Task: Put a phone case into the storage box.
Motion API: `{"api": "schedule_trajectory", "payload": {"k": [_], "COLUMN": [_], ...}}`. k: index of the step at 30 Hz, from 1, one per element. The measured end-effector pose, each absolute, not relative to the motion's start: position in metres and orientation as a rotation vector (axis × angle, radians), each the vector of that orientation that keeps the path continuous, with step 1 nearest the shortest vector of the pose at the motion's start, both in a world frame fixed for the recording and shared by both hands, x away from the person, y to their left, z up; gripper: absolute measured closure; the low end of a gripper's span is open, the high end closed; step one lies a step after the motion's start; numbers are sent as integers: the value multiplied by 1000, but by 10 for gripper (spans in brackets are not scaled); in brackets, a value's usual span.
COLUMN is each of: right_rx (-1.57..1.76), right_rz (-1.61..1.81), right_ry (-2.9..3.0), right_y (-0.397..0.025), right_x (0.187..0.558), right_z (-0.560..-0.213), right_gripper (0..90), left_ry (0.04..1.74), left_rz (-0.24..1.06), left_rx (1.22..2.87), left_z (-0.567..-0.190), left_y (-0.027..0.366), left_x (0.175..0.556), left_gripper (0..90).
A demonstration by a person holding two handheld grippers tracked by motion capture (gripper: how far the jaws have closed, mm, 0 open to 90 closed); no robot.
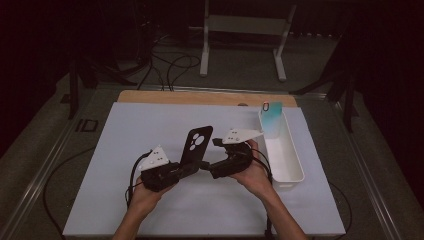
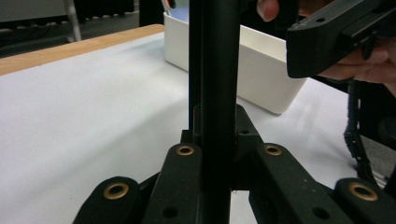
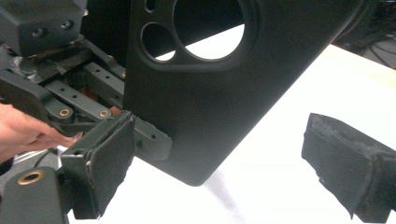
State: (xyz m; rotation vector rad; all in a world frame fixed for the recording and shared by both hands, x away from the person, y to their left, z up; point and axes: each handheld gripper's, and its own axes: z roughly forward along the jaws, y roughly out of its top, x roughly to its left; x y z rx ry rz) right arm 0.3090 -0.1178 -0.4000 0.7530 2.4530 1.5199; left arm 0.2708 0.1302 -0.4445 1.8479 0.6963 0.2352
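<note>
We are clamping the black plastic phone case (image 1: 196, 145) upright in the left hand-held gripper (image 1: 182, 169); the right hand-held gripper (image 1: 206, 167), jaws spread, should close on its lower edge next.

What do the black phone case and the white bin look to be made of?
Black phone case: likely soft rubbery plastic or silicone, going by its matte, glare-free surface and the rounded edges of its camera cutouts; it could also be hard plastic. White bin: probably rigid moulded plastic, with smooth, slightly glossy walls and a thin, even rim.
</note>
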Motion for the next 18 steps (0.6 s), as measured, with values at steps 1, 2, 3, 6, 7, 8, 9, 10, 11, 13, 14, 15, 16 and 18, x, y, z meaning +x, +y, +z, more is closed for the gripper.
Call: {"api": "schedule_trajectory", "payload": {"k": [1,2,3,6,7,8,9,10,11,13,14,15,16,18], "right_rx": [754,755,760,755,747,744,743,748,754,780,795,810,824,843], "right_rz": [1516,1510,1508,1497,1494,1497,1492,1495,1498,1502,1501,1509,1534,1554], "right_ry": [2449,2444,2439,2424,2417,2411,2400,2386,2379,2360,2349,2348,2343,2333], "right_y": [-117,-116,-115,-112,-111,-110,-109,-107,-107,-106,-105,-105,-105,-104], "right_x": [309,308,307,304,304,303,302,301,300,300,300,300,300,300], "right_z": [-400,-399,-399,-396,-395,-394,-393,-391,-389,-386,-384,-383,-381,-379], "right_gripper": [91,90,90,90,90,90,90,90,90,90,90,90,90,90], "left_ry": [701,703,706,714,714,713,713,713,713,716,718,719,722,723], "left_rz": [240,242,244,250,251,254,255,257,260,260,258,259,260,260], "left_rx": [1848,1847,1845,1842,1844,1845,1846,1846,1847,1845,1844,1843,1841,1839], "left_z": [-445,-445,-445,-445,-446,-446,-446,-446,-446,-447,-447,-447,-448,-448], "left_y": [130,130,130,129,129,129,129,129,129,129,128,128,128,128], "left_x": [271,271,271,270,270,270,270,271,271,271,270,270,270,271], "left_gripper": [848,848,848,848,848,848,848,848,848,848,848,848,848,848]}}
